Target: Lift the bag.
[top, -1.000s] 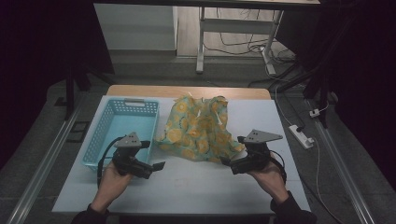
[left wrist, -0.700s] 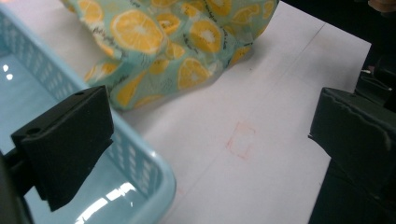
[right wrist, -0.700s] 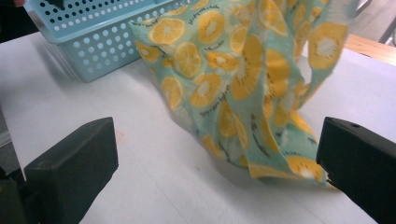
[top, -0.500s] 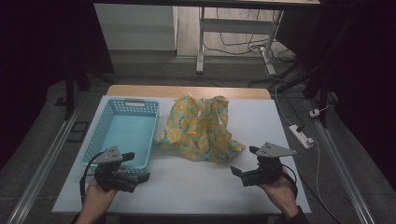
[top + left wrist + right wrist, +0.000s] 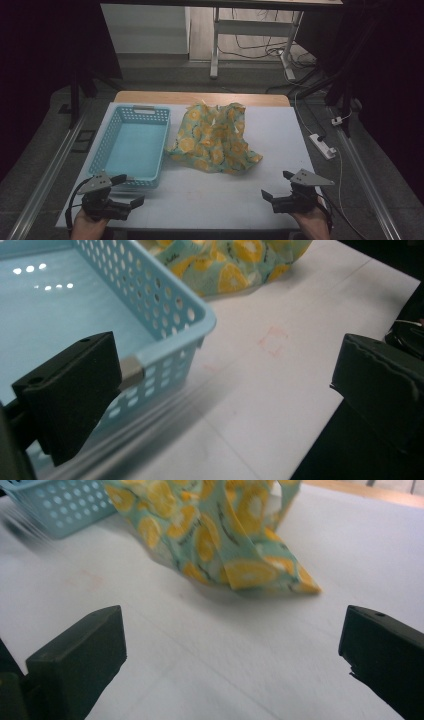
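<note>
Orange-print cloth (image 5: 215, 137) crumpled at frame centre on white tabletop (image 5: 210, 192), beside blue basket (image 5: 131, 147). Left gripper (image 5: 131, 190) lower left, right gripper (image 5: 276, 185) lower right: fingers spread apart, empty.

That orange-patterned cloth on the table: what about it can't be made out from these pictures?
- Its underside and inner layers: the crumpled cloth folds over itself in the high view.
- Its far part: cut by the top edge in the right gripper view.
- Most of it: cut off beyond the basket in the left gripper view.
</note>
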A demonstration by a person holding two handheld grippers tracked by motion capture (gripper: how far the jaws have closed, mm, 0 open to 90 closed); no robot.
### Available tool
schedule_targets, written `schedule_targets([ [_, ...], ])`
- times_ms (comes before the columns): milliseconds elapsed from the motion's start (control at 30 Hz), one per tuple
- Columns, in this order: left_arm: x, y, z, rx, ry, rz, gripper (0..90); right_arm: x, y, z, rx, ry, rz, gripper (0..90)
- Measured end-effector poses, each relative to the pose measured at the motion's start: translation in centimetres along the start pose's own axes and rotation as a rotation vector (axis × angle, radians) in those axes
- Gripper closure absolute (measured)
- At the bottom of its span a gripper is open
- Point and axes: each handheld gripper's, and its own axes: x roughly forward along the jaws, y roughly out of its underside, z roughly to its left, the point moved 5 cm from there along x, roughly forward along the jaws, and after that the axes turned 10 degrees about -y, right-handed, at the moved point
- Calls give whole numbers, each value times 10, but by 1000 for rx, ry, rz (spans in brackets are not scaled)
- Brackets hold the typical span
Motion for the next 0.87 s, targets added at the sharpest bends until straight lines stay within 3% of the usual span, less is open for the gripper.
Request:
schedule_targets([
  [233, -3, 22, 10, -22, -50, 39, 0, -8, 24, -8, 46, 37, 32, 0],
  [500, -2, 44, 23, -14, -171, 140, 0, -10, 48, -11, 75, 50, 94, 0],
  [600, -1, 50, 25, -32, -174, 178, 0, -11, 56, -12, 84, 59, 133, 0],
  [633, -2, 50, 25, -39, -176, 170, 0, -10, 58, -13, 87, 63, 145, 0],
  [867, 2, 50, 26, -52, -165, 204, 0, -11, 60, -15, 111, 65, 157, 0],
])
